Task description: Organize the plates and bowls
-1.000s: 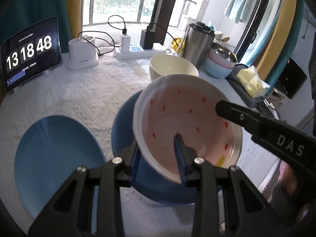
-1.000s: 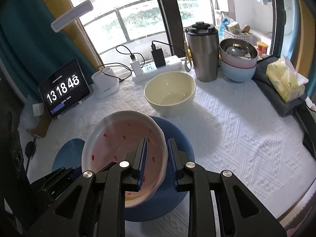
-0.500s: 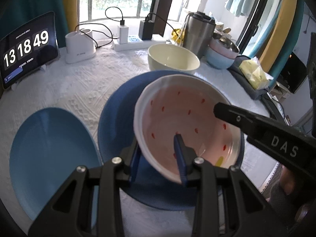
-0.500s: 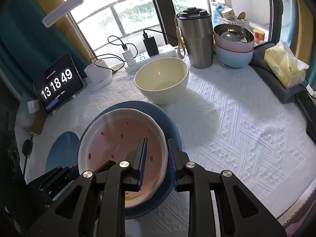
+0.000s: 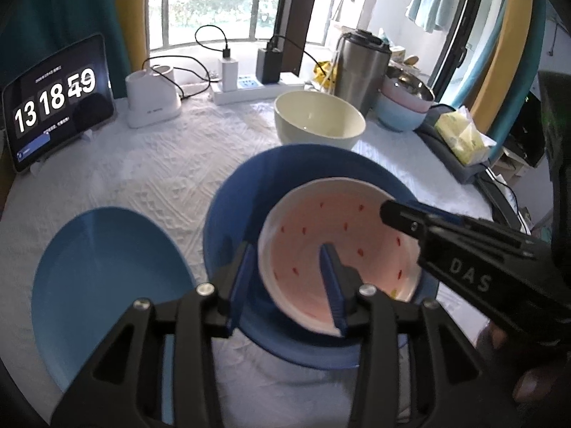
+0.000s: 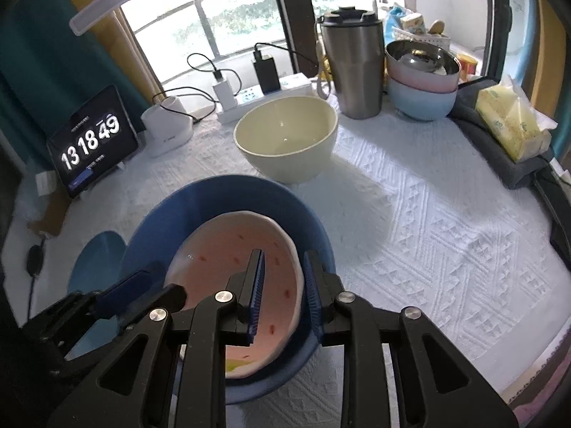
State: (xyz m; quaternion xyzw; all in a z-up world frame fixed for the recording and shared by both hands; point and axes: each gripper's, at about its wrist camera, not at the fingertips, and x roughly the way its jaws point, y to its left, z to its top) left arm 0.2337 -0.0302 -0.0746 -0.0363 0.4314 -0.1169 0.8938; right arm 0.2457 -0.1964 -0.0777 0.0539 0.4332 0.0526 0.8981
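Observation:
A pink bowl with red flecks (image 5: 339,239) (image 6: 228,271) sits low inside the dark blue plate (image 5: 249,192) (image 6: 228,196). My left gripper (image 5: 287,274) straddles the bowl's left rim, jaws widened, one finger (image 5: 241,278) outside and one inside. My right gripper (image 6: 283,281) straddles the right rim, jaws slightly apart; it also shows in the left wrist view (image 5: 446,235). A light blue plate (image 5: 103,285) (image 6: 96,260) lies to the left. A cream bowl (image 5: 319,117) (image 6: 285,139) stands behind.
At the back stand a steel tumbler (image 6: 351,67), stacked pink and blue bowls (image 6: 421,82), a power strip (image 5: 249,87), a white holder (image 5: 151,98) and a clock tablet (image 5: 57,103). A tissue pack (image 6: 514,125) lies right. The table edge (image 6: 535,378) is near right.
Both grippers lowered the pink bowl onto the dark blue plate. Both pairs of jaws have widened off its rim.

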